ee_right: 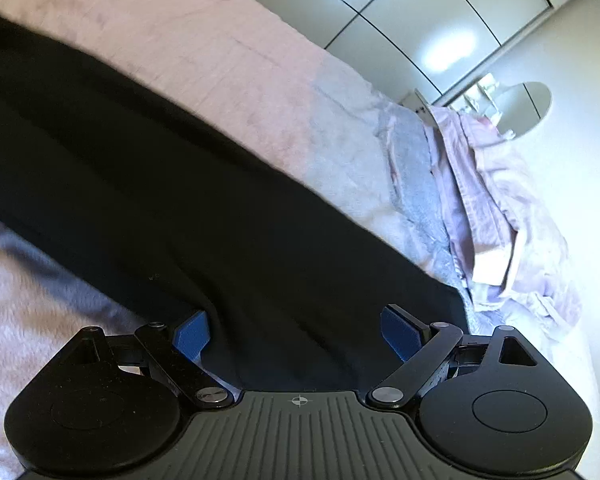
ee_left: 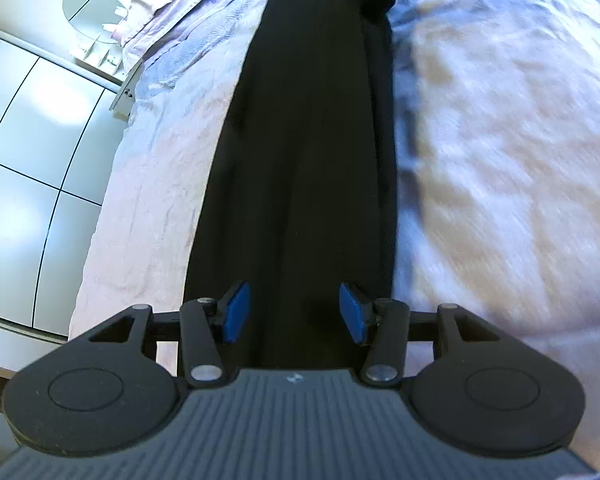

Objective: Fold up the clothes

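Right now a long black garment (ee_left: pixel 300 152) lies stretched out flat along a bed (ee_left: pixel 148 208) covered with a pale pink sheet. In the left wrist view it runs as a straight dark strip from the bottom middle up to the top edge, where it bunches into a darker lump. The left claw (ee_left: pixel 294 312) hangs over the near end of the garment with its blue pads (ee_left: pixel 236 312) apart; the dark cloth shows in the gap between them, and nothing is pinched. In the right wrist view the same garment (ee_right: pixel 180 208) crosses the picture on a slant, from the upper left down to the bottom middle. The right claw (ee_right: pixel 296 336) stands wide apart above it, one blue pad (ee_right: pixel 192 336) on each side of the dark cloth, gripping nothing. Beyond the garment, rumpled pinkish bedding (ee_right: pixel 508 216) is heaped at the head of the bed. A white wardrobe (ee_right: pixel 420 12) with thin dark seams fills the wall behind, and a round mirror (ee_right: pixel 532 104) sits beside it.
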Tool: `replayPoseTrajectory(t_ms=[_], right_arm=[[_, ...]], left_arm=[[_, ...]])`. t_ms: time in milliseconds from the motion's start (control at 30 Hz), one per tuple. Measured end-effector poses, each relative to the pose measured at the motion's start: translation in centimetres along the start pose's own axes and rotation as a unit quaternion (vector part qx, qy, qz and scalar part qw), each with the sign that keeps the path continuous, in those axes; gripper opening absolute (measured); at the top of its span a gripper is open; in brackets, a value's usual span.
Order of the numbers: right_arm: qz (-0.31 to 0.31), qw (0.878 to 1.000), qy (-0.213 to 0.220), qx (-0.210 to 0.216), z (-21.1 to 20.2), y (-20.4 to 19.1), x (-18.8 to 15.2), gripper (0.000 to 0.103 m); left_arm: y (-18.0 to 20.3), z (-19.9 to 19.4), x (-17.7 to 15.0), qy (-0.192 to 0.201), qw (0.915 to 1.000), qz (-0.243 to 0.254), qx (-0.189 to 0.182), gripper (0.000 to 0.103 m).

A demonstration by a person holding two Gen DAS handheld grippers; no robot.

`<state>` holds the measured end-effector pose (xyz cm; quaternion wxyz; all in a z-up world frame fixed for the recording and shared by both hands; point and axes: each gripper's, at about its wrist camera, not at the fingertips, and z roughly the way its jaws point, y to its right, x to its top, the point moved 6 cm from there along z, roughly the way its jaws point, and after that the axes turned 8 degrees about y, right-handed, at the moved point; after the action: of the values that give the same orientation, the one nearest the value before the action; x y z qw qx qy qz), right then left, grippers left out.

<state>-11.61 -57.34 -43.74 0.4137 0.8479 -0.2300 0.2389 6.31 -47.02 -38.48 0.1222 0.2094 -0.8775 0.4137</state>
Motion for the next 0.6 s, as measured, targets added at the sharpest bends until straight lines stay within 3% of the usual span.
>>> replayPoseTrajectory(t_ms=[133, 333, 367, 400, 467, 600], right_arm=[[-0.007, 1.000, 0.003, 0.004, -0.8, 1.9, 1.7, 0.089], [-0.002, 1.000, -0.007, 0.002, 0.1, 0.9, 0.1, 0.089], [-0.002, 1.000, -0.009, 0.002, 0.5, 0.4, -0.4, 0.089], [-0.002, 1.000, -0.010, 0.001, 0.8, -0.2, -0.9, 0.089], [0.007, 1.000, -0.017, 0.005, 0.9, -1.6, -1.7, 0.089], [0.025, 1.000, -0.008, 0.017, 0.3, -4.6, -2.2, 0.089]], left_arm=[[0.4, 0.6, 1.5, -0.002, 0.9999, -0.015, 0.001, 0.046], [1.0, 0.2, 2.1, -0.006, 0.9997, -0.022, 0.003, 0.043], [0.9, 0.2, 1.8, -0.012, 0.9995, -0.029, 0.005, 0.034], [0.7, 0.3, 1.5, -0.018, 0.9990, -0.039, 0.008, 0.020], [-0.6, 0.8, 0.8, -0.034, 0.9967, -0.070, 0.022, 0.003], [-3.0, 1.2, -0.3, -0.043, 0.9917, -0.114, 0.042, 0.000]])
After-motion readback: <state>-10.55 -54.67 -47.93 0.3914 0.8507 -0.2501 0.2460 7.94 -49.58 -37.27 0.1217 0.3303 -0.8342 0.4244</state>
